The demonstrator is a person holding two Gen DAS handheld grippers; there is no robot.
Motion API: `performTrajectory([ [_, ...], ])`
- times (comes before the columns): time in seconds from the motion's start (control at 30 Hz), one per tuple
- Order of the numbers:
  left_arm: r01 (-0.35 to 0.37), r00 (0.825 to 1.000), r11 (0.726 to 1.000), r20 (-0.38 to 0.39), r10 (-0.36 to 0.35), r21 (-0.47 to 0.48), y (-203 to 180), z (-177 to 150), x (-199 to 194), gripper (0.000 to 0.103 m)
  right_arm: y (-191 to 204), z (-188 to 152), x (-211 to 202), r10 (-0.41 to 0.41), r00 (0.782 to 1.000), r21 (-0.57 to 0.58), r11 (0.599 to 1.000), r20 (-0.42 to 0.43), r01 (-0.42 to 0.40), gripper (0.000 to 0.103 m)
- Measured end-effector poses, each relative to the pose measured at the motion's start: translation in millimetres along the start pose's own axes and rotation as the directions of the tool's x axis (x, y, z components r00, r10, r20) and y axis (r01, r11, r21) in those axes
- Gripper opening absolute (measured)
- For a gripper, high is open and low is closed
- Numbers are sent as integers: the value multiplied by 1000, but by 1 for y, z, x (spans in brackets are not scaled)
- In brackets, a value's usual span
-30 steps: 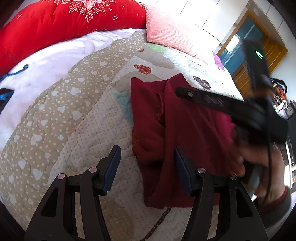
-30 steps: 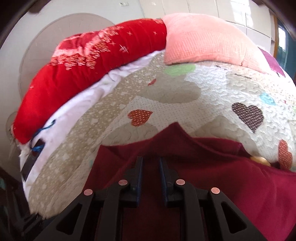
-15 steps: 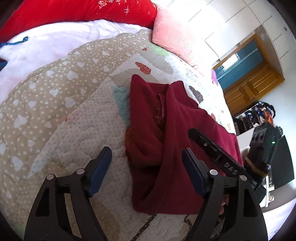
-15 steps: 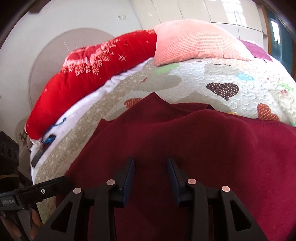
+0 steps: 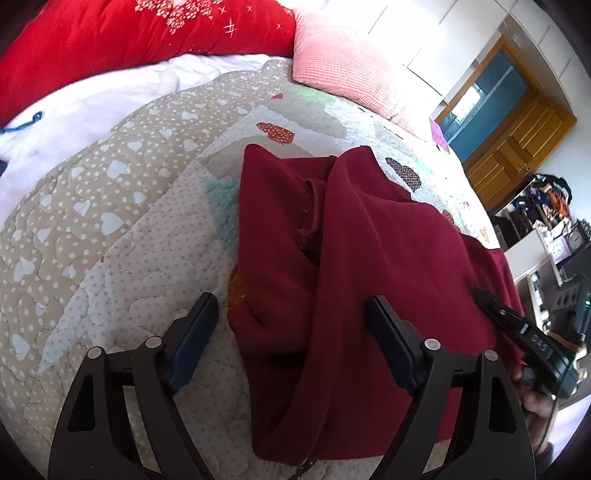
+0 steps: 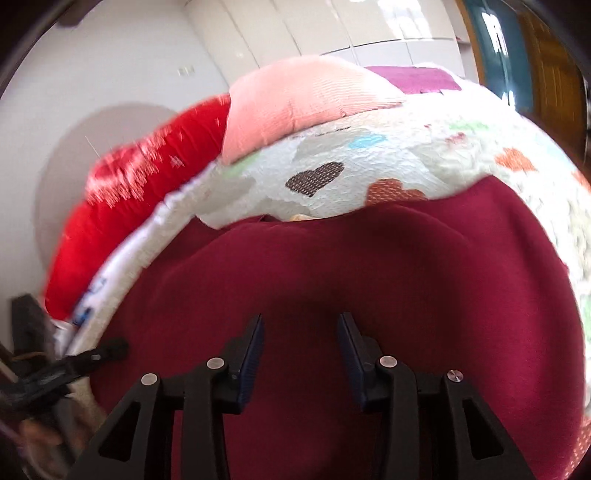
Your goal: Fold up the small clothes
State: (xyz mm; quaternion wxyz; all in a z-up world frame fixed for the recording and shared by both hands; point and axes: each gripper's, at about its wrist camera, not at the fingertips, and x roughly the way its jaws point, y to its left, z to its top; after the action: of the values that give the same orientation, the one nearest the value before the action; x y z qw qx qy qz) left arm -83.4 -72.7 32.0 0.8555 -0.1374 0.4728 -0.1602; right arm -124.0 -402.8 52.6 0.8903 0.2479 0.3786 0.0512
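Observation:
A dark red garment (image 5: 369,258) lies partly folded on a heart-patterned quilt (image 5: 110,221); one flap overlaps the other along its middle. My left gripper (image 5: 291,317) is open above the garment's near end, its fingers astride the bunched left fold. My right gripper (image 6: 300,325) is open and empty just above the flat red cloth (image 6: 369,277). It also shows in the left wrist view (image 5: 524,332) at the garment's right edge, held by a hand.
A red pillow (image 5: 129,33) and a pink pillow (image 5: 351,62) lie at the head of the bed. A white sheet (image 5: 74,110) shows left of the quilt. Wooden cabinets (image 5: 517,140) and cluttered shelves (image 5: 543,214) stand beyond the bed's right side.
My right gripper opened, let go of the red cloth and drew back to the garment's right edge. My left gripper opened wider and stays over the near end.

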Motion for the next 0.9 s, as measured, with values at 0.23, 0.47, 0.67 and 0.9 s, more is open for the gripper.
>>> performTrajectory([
  [0.23,-14,1000,1000,-11,14,4,-3,3,4,87,6,-6,-13,-97,995,-27,995,-8,96,40],
  [0.47,91,996,993,29,-89,-73,13,-6,-9,87,72,21,2,68,995,-60,996,-69,-73,70],
  [0.67,179,982,981,66,-175,-75,24,-15,-18,87,144,38,56,90,974,-167,978,-209,-127,77],
  [0.9,187,981,982,61,-184,-38,21,-14,-15,87,196,42,119,-10,938,-283,955,-347,-94,78],
])
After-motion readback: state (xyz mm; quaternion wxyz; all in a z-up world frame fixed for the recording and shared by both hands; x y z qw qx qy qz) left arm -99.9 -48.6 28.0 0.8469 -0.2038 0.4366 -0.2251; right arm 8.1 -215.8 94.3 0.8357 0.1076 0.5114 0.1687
